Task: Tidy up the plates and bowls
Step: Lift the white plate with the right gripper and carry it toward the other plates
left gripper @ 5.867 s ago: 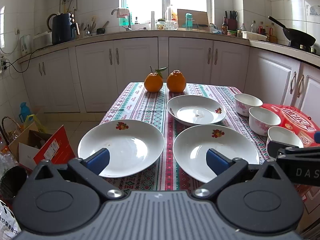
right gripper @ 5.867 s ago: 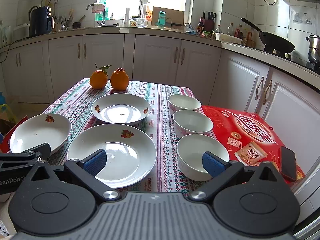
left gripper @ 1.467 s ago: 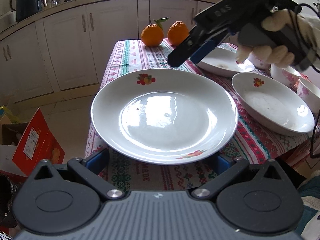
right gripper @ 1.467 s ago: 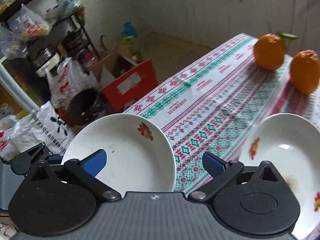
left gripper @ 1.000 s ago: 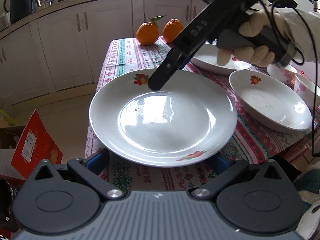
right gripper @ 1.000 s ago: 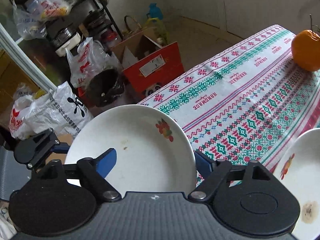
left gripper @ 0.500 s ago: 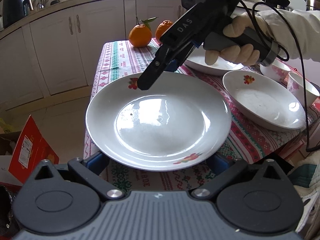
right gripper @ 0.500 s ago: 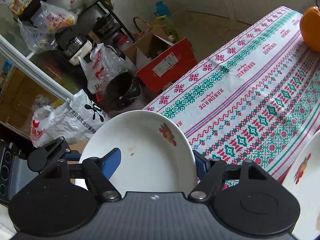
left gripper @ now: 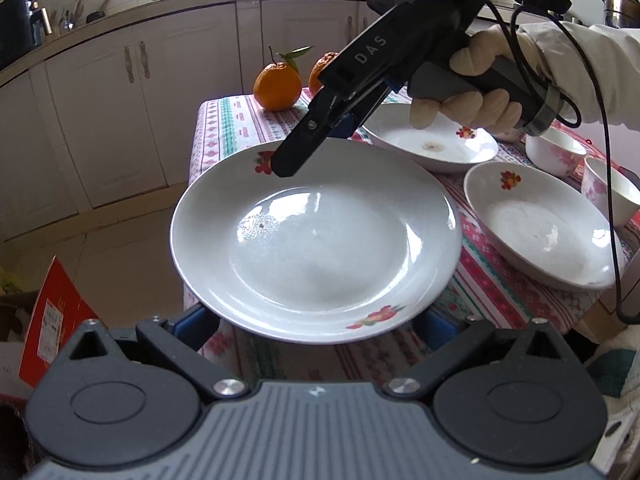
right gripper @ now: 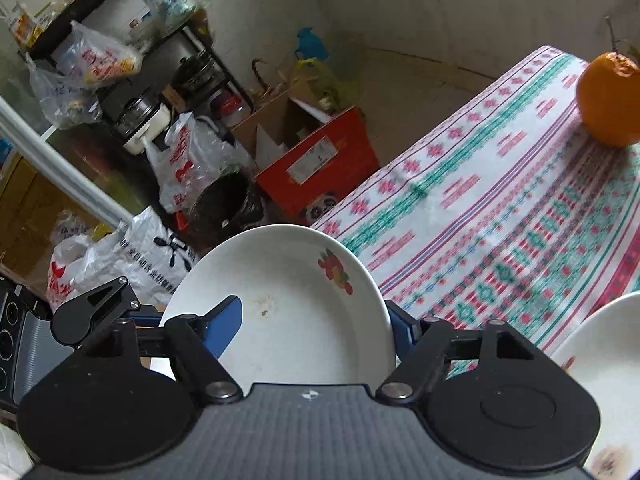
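White plate [left gripper: 316, 240], red flower prints, between blue finger pads [left gripper: 196, 324].
Beyond the fingers: red-green patterned tablecloth [left gripper: 224, 128], orange fruit [left gripper: 277, 85].

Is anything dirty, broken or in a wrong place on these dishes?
Yes. The far plate has a brown stain in its middle, and the near plate carries a dark speck. I see no crack or spill.

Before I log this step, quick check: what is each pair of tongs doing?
Left tongs: shut on the white plate, near rim.
Right tongs: shut on the same white plate's far rim.
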`<state>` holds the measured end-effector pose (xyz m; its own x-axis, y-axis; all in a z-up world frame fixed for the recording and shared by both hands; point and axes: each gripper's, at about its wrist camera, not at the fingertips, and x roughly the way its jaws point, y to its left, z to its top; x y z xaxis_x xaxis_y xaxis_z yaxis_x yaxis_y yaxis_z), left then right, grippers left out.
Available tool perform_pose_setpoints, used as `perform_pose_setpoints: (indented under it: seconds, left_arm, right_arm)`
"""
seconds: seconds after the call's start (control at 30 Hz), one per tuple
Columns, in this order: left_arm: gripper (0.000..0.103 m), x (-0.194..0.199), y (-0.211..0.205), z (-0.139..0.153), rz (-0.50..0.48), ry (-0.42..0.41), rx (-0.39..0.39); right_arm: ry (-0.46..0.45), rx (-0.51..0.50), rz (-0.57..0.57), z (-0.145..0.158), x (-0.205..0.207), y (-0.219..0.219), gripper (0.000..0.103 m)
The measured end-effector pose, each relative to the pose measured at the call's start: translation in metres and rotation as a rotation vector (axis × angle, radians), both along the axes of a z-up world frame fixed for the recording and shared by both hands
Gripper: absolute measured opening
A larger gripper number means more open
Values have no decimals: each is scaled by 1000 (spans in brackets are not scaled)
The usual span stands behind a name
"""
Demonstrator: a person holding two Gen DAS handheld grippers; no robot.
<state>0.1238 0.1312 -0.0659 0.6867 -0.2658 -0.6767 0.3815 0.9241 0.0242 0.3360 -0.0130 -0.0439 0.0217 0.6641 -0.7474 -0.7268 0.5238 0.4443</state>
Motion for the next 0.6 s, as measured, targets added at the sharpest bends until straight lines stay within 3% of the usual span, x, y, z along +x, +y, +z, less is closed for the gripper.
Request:
perform_pose_setpoints:
  seconds: [0.6]
  left_arm:
    - [101, 47, 4, -12, -50, 26, -14]
  right_arm:
    - [-6, -32, -100, -16, 39, -7, 80]
